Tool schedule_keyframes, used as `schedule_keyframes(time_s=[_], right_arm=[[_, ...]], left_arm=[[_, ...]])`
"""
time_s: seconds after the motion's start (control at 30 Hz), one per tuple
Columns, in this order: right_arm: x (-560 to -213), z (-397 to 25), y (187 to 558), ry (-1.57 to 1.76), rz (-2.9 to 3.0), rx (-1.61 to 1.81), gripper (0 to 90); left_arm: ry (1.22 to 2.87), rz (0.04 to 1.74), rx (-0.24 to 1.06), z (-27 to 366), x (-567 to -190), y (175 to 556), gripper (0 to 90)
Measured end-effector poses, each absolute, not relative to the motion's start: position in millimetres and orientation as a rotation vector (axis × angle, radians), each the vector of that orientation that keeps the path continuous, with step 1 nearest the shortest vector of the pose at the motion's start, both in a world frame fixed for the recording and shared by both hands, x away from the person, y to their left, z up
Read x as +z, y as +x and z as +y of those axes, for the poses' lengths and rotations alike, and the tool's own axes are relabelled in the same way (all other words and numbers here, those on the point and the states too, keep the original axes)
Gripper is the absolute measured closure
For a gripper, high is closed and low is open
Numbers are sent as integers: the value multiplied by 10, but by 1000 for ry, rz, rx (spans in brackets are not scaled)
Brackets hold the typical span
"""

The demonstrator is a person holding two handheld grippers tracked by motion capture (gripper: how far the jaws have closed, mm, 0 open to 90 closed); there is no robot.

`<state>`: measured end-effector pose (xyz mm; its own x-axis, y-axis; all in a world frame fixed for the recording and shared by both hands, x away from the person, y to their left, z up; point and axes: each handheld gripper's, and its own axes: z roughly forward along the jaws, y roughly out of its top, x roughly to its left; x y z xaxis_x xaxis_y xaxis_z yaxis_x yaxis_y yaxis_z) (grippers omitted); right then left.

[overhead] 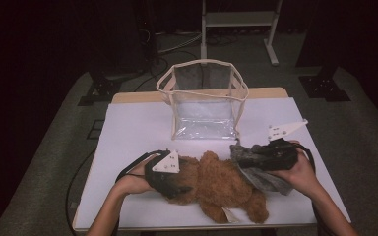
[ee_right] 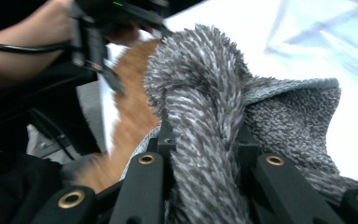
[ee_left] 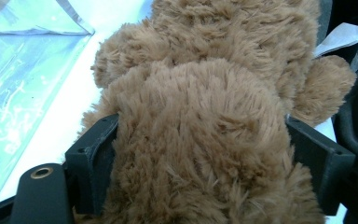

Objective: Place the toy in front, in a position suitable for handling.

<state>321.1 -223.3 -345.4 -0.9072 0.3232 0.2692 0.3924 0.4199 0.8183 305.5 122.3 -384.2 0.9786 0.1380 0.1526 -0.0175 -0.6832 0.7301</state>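
Observation:
A brown plush bear (overhead: 221, 187) lies along the near edge of the white table (overhead: 138, 128). My left gripper (overhead: 170, 179) is closed around its left end; in the left gripper view the two black jaws press into the fur (ee_left: 191, 140) from both sides, around my left gripper (ee_left: 200, 154). A grey fuzzy cloth (overhead: 261, 169) rests against the bear's right side. My right gripper (overhead: 251, 155) is shut on a bunched fold of the grey cloth (ee_right: 205, 93), pinched at my right gripper (ee_right: 204, 137). The bear's fur (ee_right: 133, 107) shows behind it.
A clear plastic bag (overhead: 204, 98) with cream trim stands open at the table's back middle; its floor (ee_left: 23, 93) lies just left of the bear. A white tag (ee_left: 340, 37) sticks out of the bear. A white frame (overhead: 236, 19) stands on the floor beyond.

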Motion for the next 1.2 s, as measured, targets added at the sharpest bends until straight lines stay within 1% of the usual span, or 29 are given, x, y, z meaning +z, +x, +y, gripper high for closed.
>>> schedule_keyframes(time_s=[0.03, 0.07, 0.1, 0.13, 0.17, 0.2, 0.27, 0.3, 0.4, 0.53, 0.67, 1.03, 1.2], right_arm=[[-3431, -2144, 3207, -617, -2590, -1518, 712], [-3431, -2144, 3207, -617, -2590, -1518, 712], [-3425, -1976, 3189, -548, -2576, -1510, 712], [-3425, -1976, 3189, -548, -2576, -1510, 712], [-3467, -1831, 3167, -502, -2584, -1474, 711], [-3505, -1771, 3159, -495, -2606, -1441, 710], [-3554, -1727, 3159, -499, -2637, -1404, 710], [-3646, -1699, 3177, -517, -2665, -1363, 712], [-3688, -1742, 3206, -529, -2653, -1375, 713], [-3726, -1850, 3228, -574, -2638, -1383, 714], [-3758, -1938, 3245, -607, -2622, -1392, 714], [-3795, -1991, 3271, -630, -2596, -1408, 714], [-3804, -2016, 3274, -639, -2594, -1411, 714]], left_arm=[[2310, 86, 246, 1222, -3842, 3063, 196], [2312, 85, 247, 1222, -3840, 3074, 196], [2303, 94, 240, 1223, -3845, 3087, 195], [2303, 94, 240, 1223, -3845, 3087, 195], [2300, 92, 241, 1231, -3848, 3092, 195], [2298, 95, 241, 1235, -3849, 3090, 195], [2298, 93, 243, 1241, -3849, 3086, 193], [2290, 94, 248, 1250, -3850, 3077, 188], [2267, 95, 250, 1267, -3845, 3075, 170], [2234, 94, 252, 1316, -3842, 3076, 114], [2179, 122, 255, 1443, -3861, 3081, 89], [2127, 185, 266, 1681, -3882, 3057, 87], [2151, 212, 231, 1740, -3994, 3062, 70]])
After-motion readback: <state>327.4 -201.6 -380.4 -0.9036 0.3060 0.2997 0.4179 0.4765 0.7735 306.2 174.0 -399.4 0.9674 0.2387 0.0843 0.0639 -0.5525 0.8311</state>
